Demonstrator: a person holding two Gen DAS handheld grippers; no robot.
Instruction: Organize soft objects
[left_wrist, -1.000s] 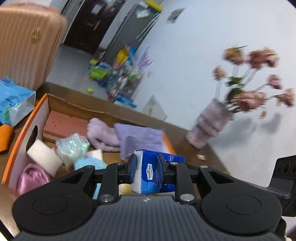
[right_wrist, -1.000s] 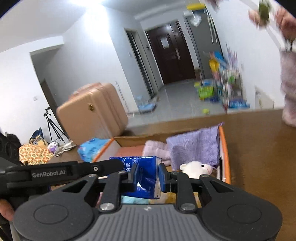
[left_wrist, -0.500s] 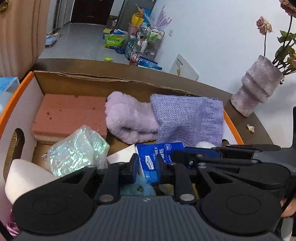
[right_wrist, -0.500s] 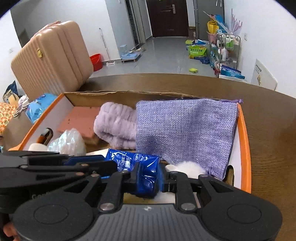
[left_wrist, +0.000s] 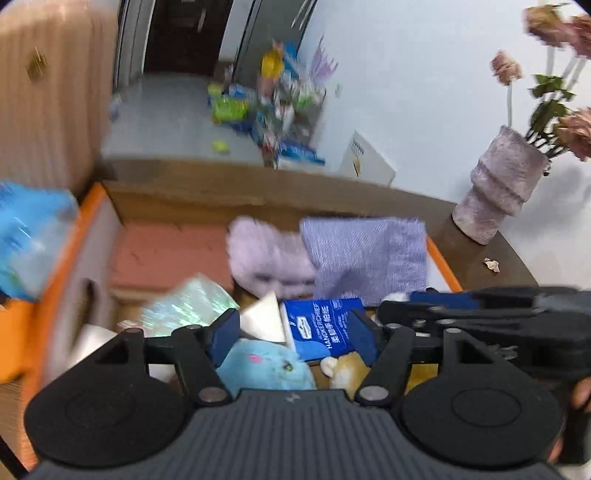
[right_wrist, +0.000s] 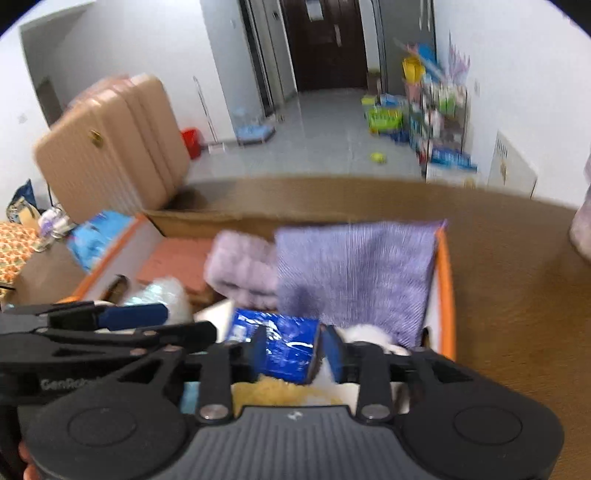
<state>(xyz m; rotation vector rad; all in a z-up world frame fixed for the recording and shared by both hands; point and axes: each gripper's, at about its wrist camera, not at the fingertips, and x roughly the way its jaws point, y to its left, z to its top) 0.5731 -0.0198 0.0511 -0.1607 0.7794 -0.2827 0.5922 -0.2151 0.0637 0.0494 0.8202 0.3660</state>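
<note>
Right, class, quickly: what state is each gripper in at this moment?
Left gripper: open, jaws just widened around the tissue pack.
Right gripper: open, jaws just widened, pack between them.

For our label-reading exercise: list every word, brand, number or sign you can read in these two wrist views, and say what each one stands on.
"HANDKERCHIEF", with Chinese characters beside it too blurred to read: on the blue tissue pack.
"GenRob...", cut off by blur: on the side of the left gripper in the right wrist view.
Smaller print and logo on the tissue pack: too small to read.
Packages on the hallway shelf rack: too blurred to read.
</note>
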